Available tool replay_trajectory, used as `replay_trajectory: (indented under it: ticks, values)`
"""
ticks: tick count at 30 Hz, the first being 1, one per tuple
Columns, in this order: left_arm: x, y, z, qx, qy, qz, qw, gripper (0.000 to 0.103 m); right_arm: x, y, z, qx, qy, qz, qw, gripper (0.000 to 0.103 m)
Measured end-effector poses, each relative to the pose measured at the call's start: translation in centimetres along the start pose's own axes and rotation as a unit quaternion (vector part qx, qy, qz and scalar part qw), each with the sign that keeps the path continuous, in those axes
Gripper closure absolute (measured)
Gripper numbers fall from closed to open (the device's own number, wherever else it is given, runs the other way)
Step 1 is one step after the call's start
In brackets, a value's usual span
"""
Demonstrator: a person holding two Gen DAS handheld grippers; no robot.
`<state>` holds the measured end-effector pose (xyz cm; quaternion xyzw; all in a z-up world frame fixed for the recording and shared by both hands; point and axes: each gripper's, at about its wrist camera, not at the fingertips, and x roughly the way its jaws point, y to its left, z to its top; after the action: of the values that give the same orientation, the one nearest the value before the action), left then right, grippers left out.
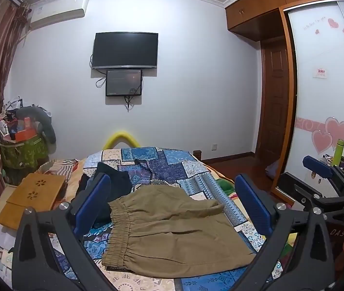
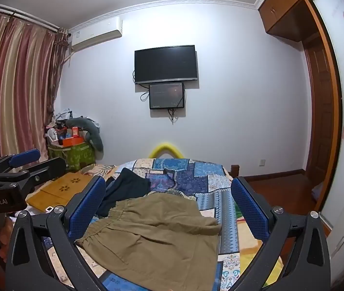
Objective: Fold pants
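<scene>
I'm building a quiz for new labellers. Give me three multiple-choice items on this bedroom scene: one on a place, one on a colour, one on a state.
1. Where do the pants lie?
A. on the floor
B. on the bed
C. in the wardrobe

2. What colour are the pants?
A. khaki
B. red
C. white

3. How do the fingers of the left gripper stand?
A. shut on the pants
B. shut on nothing
C. wide apart, holding nothing

Answers:
1 B: they are spread on the patchwork cover.
2 A: the cloth is olive-brown in both views.
3 C: the blue pads stand on either side of the view, and the pants lie untouched on the bed beyond them.
</scene>
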<state>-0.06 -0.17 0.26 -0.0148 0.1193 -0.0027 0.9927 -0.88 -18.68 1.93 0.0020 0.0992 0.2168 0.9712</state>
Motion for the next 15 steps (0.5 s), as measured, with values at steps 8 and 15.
replay_trajectory:
  ticks: [8,15]
  values:
    - [0.14,-0.01,-0.18,0.000,-0.001,0.003,1.0000,0.000,0.27,0.00,0.01,0.003,0.002,-0.002,1.000,0.001]
    - [0.26,0.13,-0.21,0.000,0.000,0.003,1.0000,0.000,0.35,-0.37,-0.19,0.010,0.004,-0.001,1.000,0.001]
